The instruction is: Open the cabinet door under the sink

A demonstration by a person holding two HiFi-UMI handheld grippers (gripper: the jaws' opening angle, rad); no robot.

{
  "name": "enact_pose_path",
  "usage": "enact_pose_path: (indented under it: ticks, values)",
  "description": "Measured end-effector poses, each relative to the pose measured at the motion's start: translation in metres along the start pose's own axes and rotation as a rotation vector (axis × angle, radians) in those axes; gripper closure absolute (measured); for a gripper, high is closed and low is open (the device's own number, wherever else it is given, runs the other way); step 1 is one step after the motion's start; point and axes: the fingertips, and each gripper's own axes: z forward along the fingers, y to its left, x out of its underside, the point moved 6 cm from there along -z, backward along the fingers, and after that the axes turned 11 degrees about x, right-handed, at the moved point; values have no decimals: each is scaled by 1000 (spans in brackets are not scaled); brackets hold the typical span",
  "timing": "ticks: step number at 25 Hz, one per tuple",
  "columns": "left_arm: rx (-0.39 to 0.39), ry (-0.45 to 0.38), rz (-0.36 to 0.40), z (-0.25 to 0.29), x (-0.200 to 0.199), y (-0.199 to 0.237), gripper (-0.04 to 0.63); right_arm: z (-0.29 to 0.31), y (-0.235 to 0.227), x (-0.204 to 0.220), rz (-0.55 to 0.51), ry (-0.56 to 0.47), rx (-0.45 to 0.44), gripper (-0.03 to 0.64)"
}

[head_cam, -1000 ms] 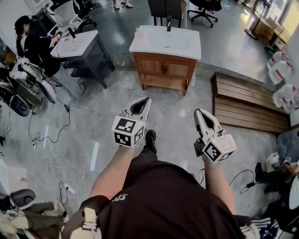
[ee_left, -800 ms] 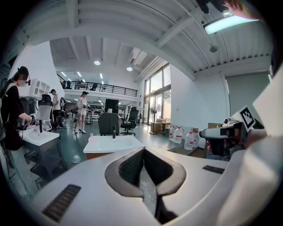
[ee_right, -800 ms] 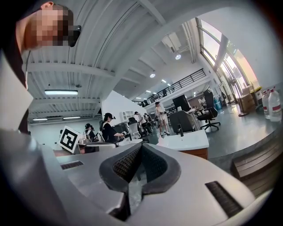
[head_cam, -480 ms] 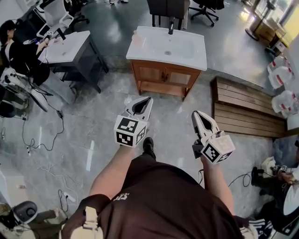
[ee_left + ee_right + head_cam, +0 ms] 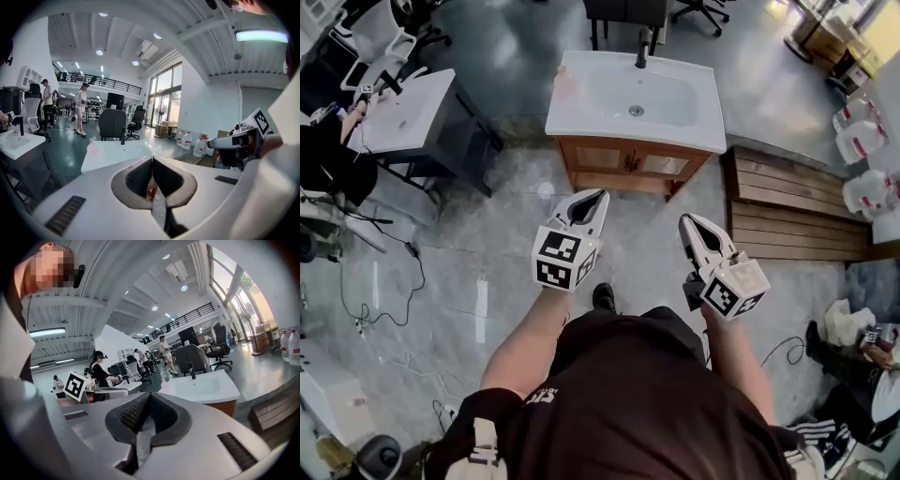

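Right, geometry before the reach.

Floor (image 5: 487, 234) lies between me and the sink (image 5: 636, 98). The cabinet (image 5: 619, 178) sits directly under the sink, straight ahead, with its front face toward me. It is well apart from both tools. A pallet (image 5: 797, 216) lies off to its right, out of my line.

The cabinet front is two doors side by side, left door (image 5: 598, 157) and right door (image 5: 667, 165). They meet at an upright seam (image 5: 630, 161) in the middle. Dark marks at the seam look like pulls, but they are too small to be sure. If they are pulls, my guess is the doors hinge on the outer edges and swing out toward me.

Left gripper (image 5: 596, 197) points at the left door, and its line runs just left of the seam. Right gripper (image 5: 687, 222) is further right and a bit further back. Its tips line up with the cabinet's right corner, not with a door centre. So the left gripper is the nearer one to the seam, and I'd call the left door its natural target.

Both sets of jaws are closed, pads together at the tips, with nothing gripped. In the left gripper view a wood-coloured sliver shows through the gap behind the tips. I read that as the cabinet beyond, not something held.

Both tools sit level with or above the sink top, and the doors are below that. My read is that the approach needs a drop as well as a forward move. The jaws also have to open before either gripper can take a pull.
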Motion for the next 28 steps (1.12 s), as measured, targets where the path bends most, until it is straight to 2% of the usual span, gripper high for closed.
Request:
enact_pose_path:
  ticks: [5, 9, 14, 21, 28]
  values:
    - [15, 30, -36, 22, 9, 33, 576, 43, -8, 9, 19, 62, -5, 603]
    - [3, 58, -72, 54, 16, 55, 576, 76, -33, 4, 14, 85, -22, 603]
    - [-37, 99, -77, 104, 12, 71, 575, 130, -81, 6, 28, 149, -104, 603]
    - [-80, 155, -105, 162, 13, 88, 575, 191, -118, 12, -2, 209, -223, 603]
    - [-117, 132, -177, 195, 27, 99, 575, 219, -147, 31, -4, 294, -277, 603]
